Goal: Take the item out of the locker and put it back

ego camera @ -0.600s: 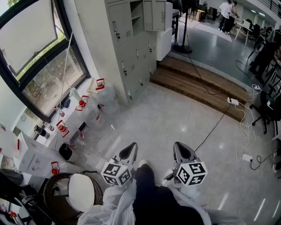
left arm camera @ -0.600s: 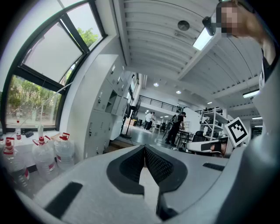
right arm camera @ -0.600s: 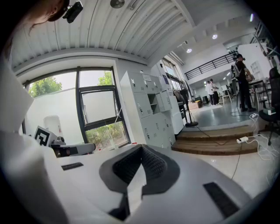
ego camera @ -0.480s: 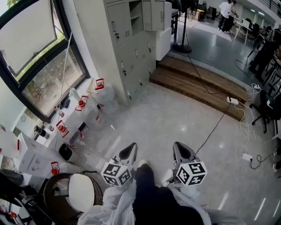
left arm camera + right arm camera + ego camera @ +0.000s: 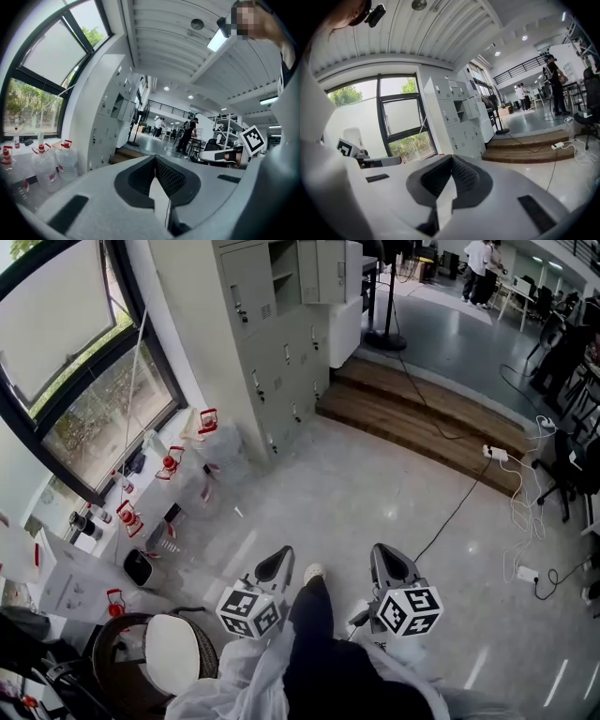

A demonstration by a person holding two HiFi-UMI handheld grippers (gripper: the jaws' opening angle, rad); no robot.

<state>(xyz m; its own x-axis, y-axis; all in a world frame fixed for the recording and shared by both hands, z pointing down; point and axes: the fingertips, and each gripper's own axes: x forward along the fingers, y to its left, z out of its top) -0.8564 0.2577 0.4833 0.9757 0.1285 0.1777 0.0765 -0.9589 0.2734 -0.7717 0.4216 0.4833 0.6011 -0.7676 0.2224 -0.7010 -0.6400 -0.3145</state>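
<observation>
A grey bank of lockers (image 5: 281,334) stands at the far wall, with one upper door (image 5: 330,270) swung open; it also shows in the left gripper view as lockers (image 5: 110,117) and in the right gripper view as lockers (image 5: 461,119). What lies inside the open compartment is too small to tell. My left gripper (image 5: 278,562) and right gripper (image 5: 386,561) hang low in front of me, well short of the lockers. Both are shut with nothing between the jaws, as seen on the left gripper (image 5: 154,158) and right gripper (image 5: 451,159). My leg and shoe (image 5: 313,574) show between them.
Water jugs with red caps (image 5: 211,432) line the window wall at the left. A wooden step (image 5: 422,427) runs across beyond the lockers. A power strip and cables (image 5: 497,457) trail on the floor at the right. A round stool (image 5: 173,651) is near left. People stand far off.
The view has shifted slightly toward the lockers, and my shoe has swung forward between the grippers. Both grippers keep their pose and stay shut.
</observation>
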